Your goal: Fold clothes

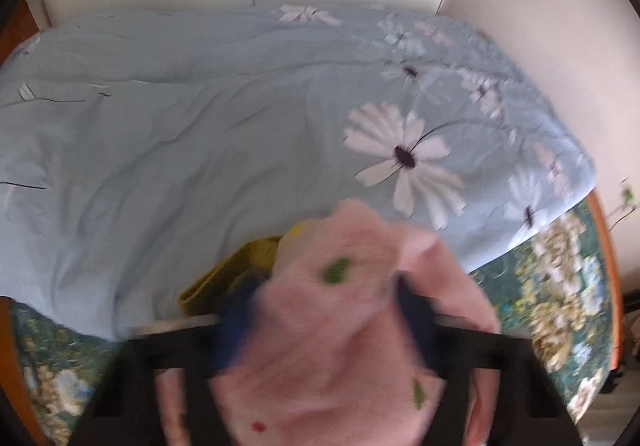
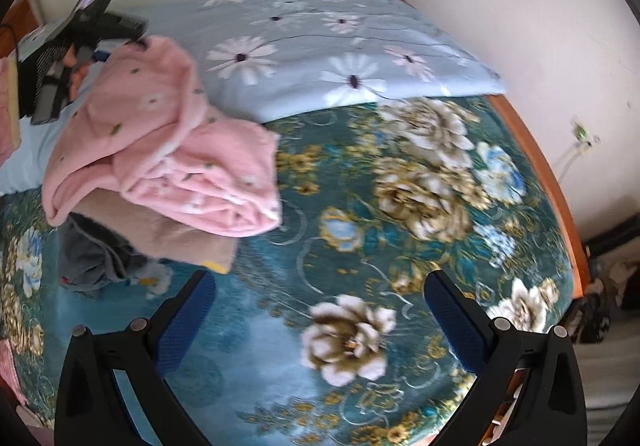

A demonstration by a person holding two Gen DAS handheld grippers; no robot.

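A pink fleece garment (image 2: 160, 150) with small flowers lies bunched on top of a pile of clothes on the bed. My left gripper (image 1: 328, 294) is shut on one end of the pink garment (image 1: 340, 326), which fills the lower middle of the left wrist view and hides the fingers. The left gripper also shows in the right wrist view (image 2: 100, 34), at the garment's far upper end. My right gripper (image 2: 320, 286) is open and empty, over the teal blanket to the right of the pile.
Under the pink garment lie a beige piece (image 2: 180, 238) and a dark grey piece (image 2: 96, 258). A yellow cloth (image 1: 236, 270) shows beneath it. A light blue daisy quilt (image 2: 340, 58) covers the far half of the bed, a teal floral blanket (image 2: 360, 214) the near half. A white wall (image 2: 560, 26) stands on the right.
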